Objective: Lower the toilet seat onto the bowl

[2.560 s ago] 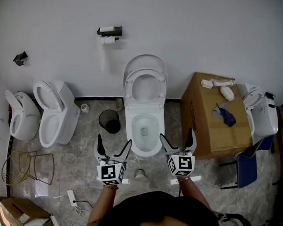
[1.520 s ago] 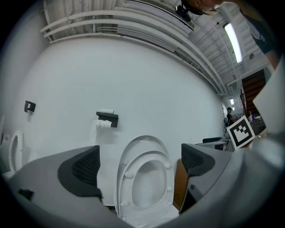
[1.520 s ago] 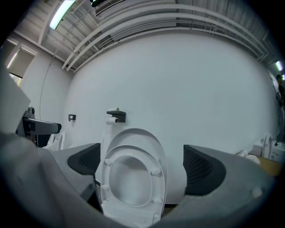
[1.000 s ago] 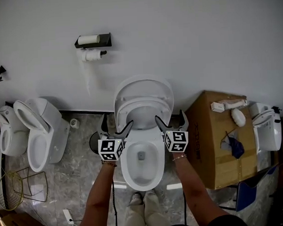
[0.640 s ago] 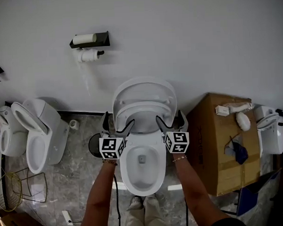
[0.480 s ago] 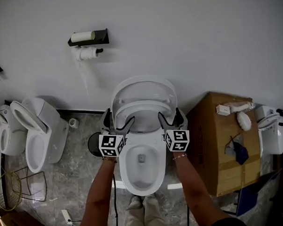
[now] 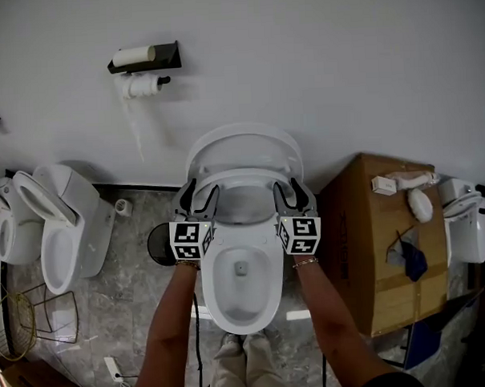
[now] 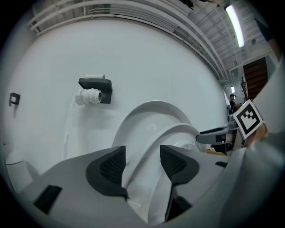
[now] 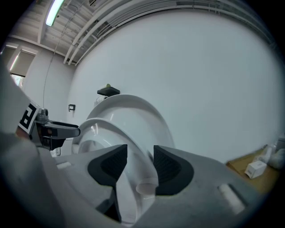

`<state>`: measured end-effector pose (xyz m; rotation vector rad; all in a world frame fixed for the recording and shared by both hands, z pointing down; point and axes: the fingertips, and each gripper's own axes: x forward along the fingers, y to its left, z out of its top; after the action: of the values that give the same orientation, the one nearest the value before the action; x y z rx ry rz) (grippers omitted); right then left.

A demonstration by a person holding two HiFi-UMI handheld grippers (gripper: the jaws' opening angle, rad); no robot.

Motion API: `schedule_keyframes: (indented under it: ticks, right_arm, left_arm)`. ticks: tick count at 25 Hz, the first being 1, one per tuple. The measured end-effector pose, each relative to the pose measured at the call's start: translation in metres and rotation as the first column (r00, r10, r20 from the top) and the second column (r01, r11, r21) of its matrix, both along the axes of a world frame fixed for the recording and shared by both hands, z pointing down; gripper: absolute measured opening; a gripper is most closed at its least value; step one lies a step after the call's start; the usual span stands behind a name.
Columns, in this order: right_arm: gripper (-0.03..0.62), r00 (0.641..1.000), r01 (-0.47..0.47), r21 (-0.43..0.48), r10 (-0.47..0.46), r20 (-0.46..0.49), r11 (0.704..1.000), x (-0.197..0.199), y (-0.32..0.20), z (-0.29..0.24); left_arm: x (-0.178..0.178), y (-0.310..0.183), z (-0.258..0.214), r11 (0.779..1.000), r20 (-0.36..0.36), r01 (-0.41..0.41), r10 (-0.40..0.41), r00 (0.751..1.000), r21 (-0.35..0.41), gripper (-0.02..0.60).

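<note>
A white toilet stands below me, its bowl open. Behind the bowl the lid leans on the wall, and the toilet seat is raised, tipped slightly off the lid. My left gripper is at the seat's left rim and my right gripper at its right rim. Both sets of jaws are closing with the rim between them. In the left gripper view a gap still shows between the seat and the pads. In the right gripper view the pads sit against the seat.
A toilet-paper holder hangs on the wall at upper left. A black bin stands left of the bowl and a cardboard box right of it. Other toilets stand at far left and far right.
Both grippers have moved up from the bowl's sides to the raised seat's rims, and their jaws have narrowed around it. My view has shifted closer to the toilet.
</note>
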<state>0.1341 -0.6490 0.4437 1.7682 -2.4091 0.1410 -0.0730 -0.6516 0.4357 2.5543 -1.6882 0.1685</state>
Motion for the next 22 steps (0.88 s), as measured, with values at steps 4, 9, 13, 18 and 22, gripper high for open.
schedule_keyframes:
  ticks: [4, 9, 13, 18, 22]
  right_arm:
    - [0.150, 1.000, -0.022, 0.001, 0.022, 0.000, 1.000, 0.003, -0.005, -0.001]
    - [0.130, 1.000, -0.030, 0.005, 0.030, -0.009, 1.000, 0.004, -0.009, -0.001]
    - [0.127, 0.999, -0.033, 0.008, 0.033, -0.014, 0.999, 0.004, -0.008, -0.002]
    - [0.116, 0.999, -0.024, -0.001, 0.024, -0.034, 1.000, 0.003, -0.006, 0.000]
    - [0.112, 0.999, -0.033, -0.003, 0.033, -0.031, 0.999, 0.004, -0.003, -0.001]
  left_arm:
    - [-0.005, -0.006, 0.002, 1.000, -0.009, 0.021, -0.021, 1.000, -0.010, 0.212]
    - [-0.006, -0.011, 0.004, 1.000, -0.007, 0.024, -0.024, 1.000, -0.016, 0.185]
    - [-0.002, -0.012, 0.007, 1.000, -0.014, 0.010, -0.010, 1.000, -0.022, 0.141]
    - [-0.003, -0.011, 0.007, 1.000, -0.030, 0.017, -0.018, 0.999, -0.025, 0.132]
    - [-0.003, -0.008, 0.007, 0.999, -0.038, 0.013, -0.014, 0.999, -0.031, 0.132]
